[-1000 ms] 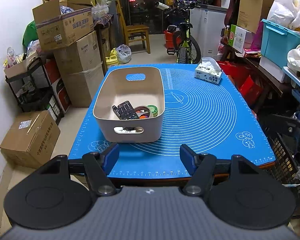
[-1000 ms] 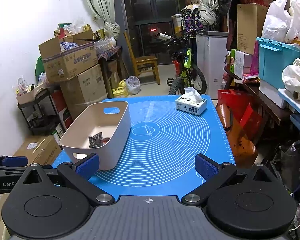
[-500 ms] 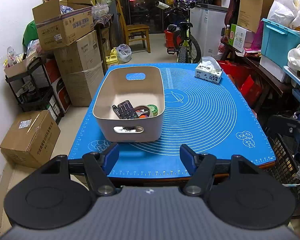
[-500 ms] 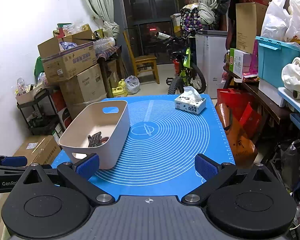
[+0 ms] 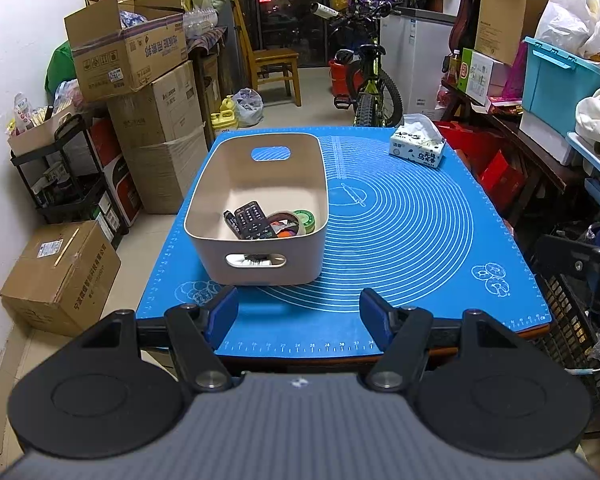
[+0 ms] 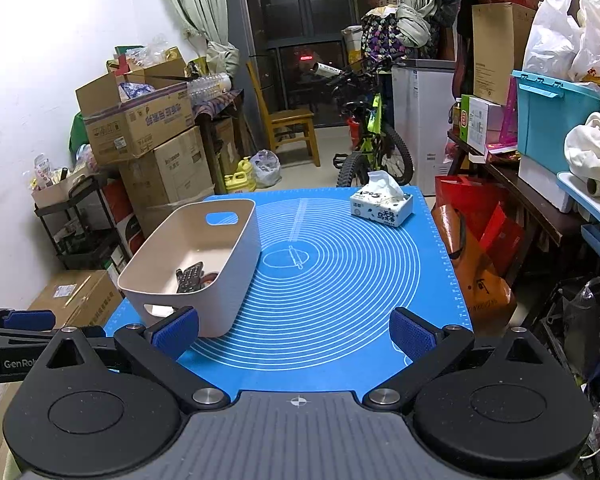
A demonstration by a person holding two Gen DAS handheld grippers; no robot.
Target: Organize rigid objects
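- Over the near edge of the counter [image 5: 380, 344], in my left wrist view, my left tongs [image 5: 299, 314] hang with their blue pads apart and nothing between them.
- Just past them the beige bin [image 5: 260, 264] sits on the blue mat [image 5: 420, 240], toward the mat's left side, its near handle slot facing me.
- Inside the bin, at the near end, a black remote [image 5: 252, 220] lies beside a roll of tape [image 5: 286, 220] and a small green tin [image 5: 306, 219]; something orange shows under the roll, too small for me to tell what.
- A tissue box [image 5: 418, 148] stands at the far right corner of the mat, well apart from the bin.
- At the right edge of this view a dark part of my other tool shows beyond the counter's side.
- Above the same near edge, in my right wrist view, my right tongs [image 6: 296, 334] stand wide apart and hold nothing.
- The bin [image 6: 236, 280] is left of centre here, just beyond my left pad [image 6: 176, 330], with the remote [image 6: 190, 276] visible over its rim.
- The tissue box [image 6: 382, 206] sits near the far right corner of the mat [image 6: 340, 280].
- My left tongs [image 6: 28, 318] poke in at the left edge, off the counter's side.
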